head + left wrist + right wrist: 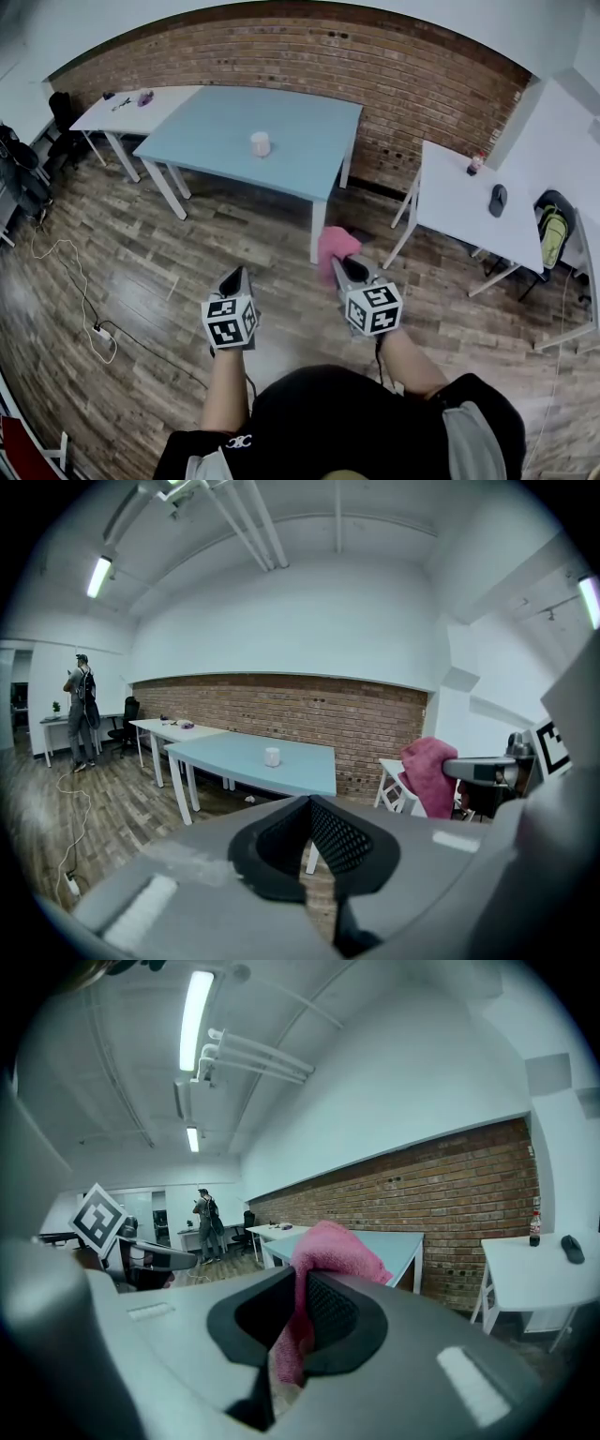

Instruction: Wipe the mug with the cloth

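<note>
Right gripper [343, 269] clamps the pink cloth [336, 244], carried ready for wiping; left gripper [235, 277] is closed, empty. Mug [260, 143] waits on the blue surface [211, 127], well ahead.

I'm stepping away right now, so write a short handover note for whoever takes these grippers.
Left gripper: shut, empty.
Right gripper: shut on the pink cloth.
Mug: upright on the blue table, well ahead of both grippers, nothing touching it.
Done: cloth is in hand.
Left: go to the table and wipe the mug.
</note>
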Demonstrator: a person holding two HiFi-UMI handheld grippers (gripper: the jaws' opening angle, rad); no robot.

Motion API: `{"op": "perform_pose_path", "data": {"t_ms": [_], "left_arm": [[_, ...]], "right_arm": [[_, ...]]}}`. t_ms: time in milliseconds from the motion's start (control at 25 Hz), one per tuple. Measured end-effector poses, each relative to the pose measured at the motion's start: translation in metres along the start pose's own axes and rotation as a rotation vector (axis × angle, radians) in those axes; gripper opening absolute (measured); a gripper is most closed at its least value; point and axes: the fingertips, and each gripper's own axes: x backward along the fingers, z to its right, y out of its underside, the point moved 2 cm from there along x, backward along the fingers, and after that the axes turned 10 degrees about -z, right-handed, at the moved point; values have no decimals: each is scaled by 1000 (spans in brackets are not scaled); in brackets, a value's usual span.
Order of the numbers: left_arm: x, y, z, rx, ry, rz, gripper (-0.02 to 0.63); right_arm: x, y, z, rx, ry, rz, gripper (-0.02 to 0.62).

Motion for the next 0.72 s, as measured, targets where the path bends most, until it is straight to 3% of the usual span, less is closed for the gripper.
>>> {"op": "perform_pose_path", "data": {"t_ms": [720], "left_arm": [[-18, 5, -66, -5, 45, -19, 6]], "right_arm": [[-46, 9, -31, -1, 66, -26, 35]]}}
